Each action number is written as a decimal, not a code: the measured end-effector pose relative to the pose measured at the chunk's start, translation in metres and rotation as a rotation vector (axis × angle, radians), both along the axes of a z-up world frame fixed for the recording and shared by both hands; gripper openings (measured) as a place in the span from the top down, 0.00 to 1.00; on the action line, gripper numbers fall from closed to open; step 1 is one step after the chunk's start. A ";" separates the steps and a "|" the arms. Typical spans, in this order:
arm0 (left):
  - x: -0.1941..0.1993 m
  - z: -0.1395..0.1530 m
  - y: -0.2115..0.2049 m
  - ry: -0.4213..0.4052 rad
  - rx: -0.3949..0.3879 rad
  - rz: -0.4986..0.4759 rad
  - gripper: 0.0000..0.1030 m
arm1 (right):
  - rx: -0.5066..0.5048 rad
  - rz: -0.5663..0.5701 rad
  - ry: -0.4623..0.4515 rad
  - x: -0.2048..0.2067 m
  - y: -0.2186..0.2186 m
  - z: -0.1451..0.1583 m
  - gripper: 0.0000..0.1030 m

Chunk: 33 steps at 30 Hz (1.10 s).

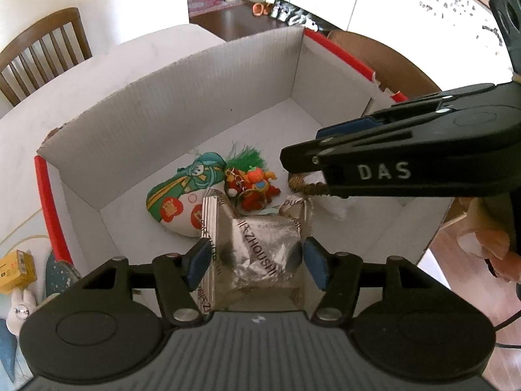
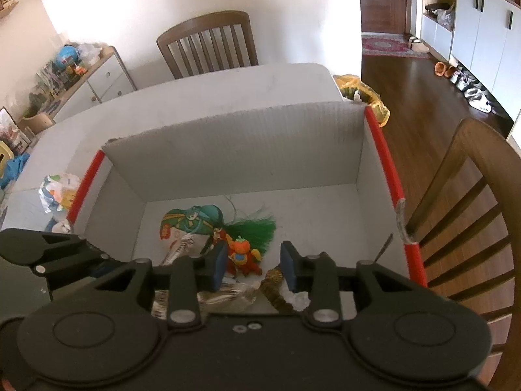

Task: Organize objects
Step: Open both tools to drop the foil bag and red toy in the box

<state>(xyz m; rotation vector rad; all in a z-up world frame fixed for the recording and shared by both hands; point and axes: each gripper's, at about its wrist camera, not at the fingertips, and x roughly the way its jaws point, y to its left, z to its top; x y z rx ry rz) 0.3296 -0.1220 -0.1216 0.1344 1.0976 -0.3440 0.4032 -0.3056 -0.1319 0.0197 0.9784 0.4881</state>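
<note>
A white cardboard box (image 1: 195, 97) (image 2: 244, 150) with red edge strips stands on the table. On its floor lie a green and white pouch (image 1: 182, 192) (image 2: 189, 221), a red and orange plush toy (image 1: 257, 185) (image 2: 242, 254) with a green tassel (image 1: 247, 158), and a silver foil packet (image 1: 260, 238). My left gripper (image 1: 257, 260) is open, its blue pads on either side of the packet. My right gripper (image 1: 301, 148) (image 2: 255, 265) reaches in from the right, open, with nothing pinched. A brown-gold cord (image 1: 301, 184) (image 2: 276, 288) and a white crumpled thing (image 1: 332, 205) lie just under its tips.
The table (image 1: 97, 65) carries a yellow carton (image 1: 18, 268) and crumpled wrappers (image 2: 58, 192) left of the box. Wooden chairs (image 2: 208, 42) (image 2: 472, 211) stand at the far side and the right. A yellow bag (image 2: 364, 94) sits past the box's far right corner. A hand (image 1: 488, 241) shows lower right.
</note>
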 end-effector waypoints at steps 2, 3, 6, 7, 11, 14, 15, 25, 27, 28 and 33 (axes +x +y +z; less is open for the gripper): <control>-0.004 0.004 0.002 -0.014 -0.010 0.005 0.34 | 0.005 0.002 -0.015 -0.003 -0.002 0.005 0.66; -0.007 0.006 0.003 -0.022 -0.017 0.007 0.34 | 0.009 0.004 -0.022 -0.005 -0.003 0.008 0.66; -0.014 0.013 0.006 -0.049 -0.020 0.011 0.34 | 0.018 0.008 -0.038 -0.011 -0.005 0.015 0.64; -0.018 0.015 0.007 -0.059 -0.018 0.014 0.34 | 0.025 0.009 -0.040 -0.014 -0.006 0.018 0.62; -0.029 0.026 0.013 -0.098 -0.034 0.039 0.34 | 0.047 0.015 -0.051 -0.021 -0.009 0.026 0.61; -0.031 0.035 0.021 -0.122 -0.053 0.058 0.34 | 0.061 0.021 -0.066 -0.028 -0.009 0.034 0.61; -0.034 0.039 0.023 -0.132 -0.061 0.064 0.34 | 0.064 0.026 -0.074 -0.031 -0.009 0.037 0.61; -0.068 0.072 0.033 -0.223 -0.108 0.108 0.34 | 0.107 0.052 -0.119 -0.055 -0.009 0.059 0.56; -0.073 0.078 0.038 -0.241 -0.115 0.115 0.34 | 0.108 0.050 -0.129 -0.061 -0.007 0.063 0.55; -0.075 0.081 0.040 -0.248 -0.118 0.120 0.34 | 0.110 0.049 -0.133 -0.064 -0.006 0.064 0.55; -0.089 0.090 0.058 -0.264 -0.147 0.145 0.34 | 0.108 0.047 -0.174 -0.082 0.002 0.071 0.51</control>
